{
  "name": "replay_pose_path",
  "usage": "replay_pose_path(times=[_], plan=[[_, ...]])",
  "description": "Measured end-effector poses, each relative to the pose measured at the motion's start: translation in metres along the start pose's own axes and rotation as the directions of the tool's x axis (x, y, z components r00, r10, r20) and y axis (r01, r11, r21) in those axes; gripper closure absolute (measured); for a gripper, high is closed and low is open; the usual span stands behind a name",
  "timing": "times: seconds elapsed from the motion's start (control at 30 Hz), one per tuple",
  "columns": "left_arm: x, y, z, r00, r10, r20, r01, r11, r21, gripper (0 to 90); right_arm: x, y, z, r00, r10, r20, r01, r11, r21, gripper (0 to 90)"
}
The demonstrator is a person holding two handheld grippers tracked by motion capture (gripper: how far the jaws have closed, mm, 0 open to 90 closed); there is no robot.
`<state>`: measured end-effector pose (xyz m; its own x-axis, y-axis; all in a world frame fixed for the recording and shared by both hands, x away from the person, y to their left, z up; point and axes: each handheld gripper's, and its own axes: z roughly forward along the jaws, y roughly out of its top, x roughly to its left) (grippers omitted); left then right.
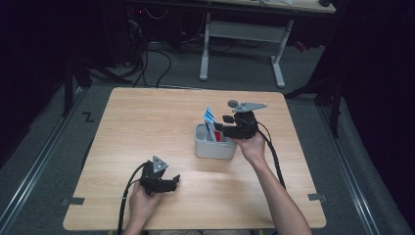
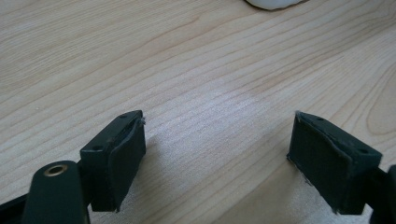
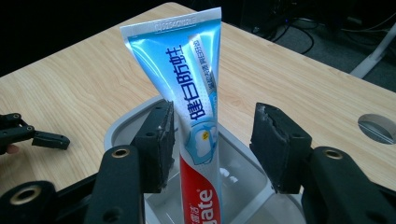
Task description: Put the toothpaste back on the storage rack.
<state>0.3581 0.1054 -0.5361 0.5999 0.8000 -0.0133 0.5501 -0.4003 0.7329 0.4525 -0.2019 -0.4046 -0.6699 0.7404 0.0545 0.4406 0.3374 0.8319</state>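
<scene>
Right gripper view: toothpaste tube (image 3: 198, 107) (upright) between jaws

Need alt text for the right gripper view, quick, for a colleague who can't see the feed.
A blue, white and red toothpaste tube stands crimped end up in a grey bin, between the open jaws of the right gripper. One pad is against the tube. Behind lies the wooden table.

left and front of the grey bin (image 1: 214, 149) the table (image 1: 147, 122) lies open; inside it, an upright toothpaste tube (image 3: 198, 112) (leaning slightly) blocks passage.
</scene>
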Motion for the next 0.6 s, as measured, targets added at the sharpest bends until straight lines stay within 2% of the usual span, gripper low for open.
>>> replay_pose_path(times=[0.37, 0.6], plan=[[0.000, 0.000, 0.000, 1.0000, 0.000, 0.000, 0.000, 1.0000, 0.000, 19.0, 0.005, 0.001, -0.011, 0.9998, -0.020, -0.008, 0.019, 1.000, -0.019, 48.0], [0.000, 0.000, 0.000, 1.0000, 0.000, 0.000, 0.000, 1.0000, 0.000, 19.0, 0.002, 0.000, -0.020, 0.9999, -0.004, -0.011, 0.003, 0.999, -0.037, 47.6]])
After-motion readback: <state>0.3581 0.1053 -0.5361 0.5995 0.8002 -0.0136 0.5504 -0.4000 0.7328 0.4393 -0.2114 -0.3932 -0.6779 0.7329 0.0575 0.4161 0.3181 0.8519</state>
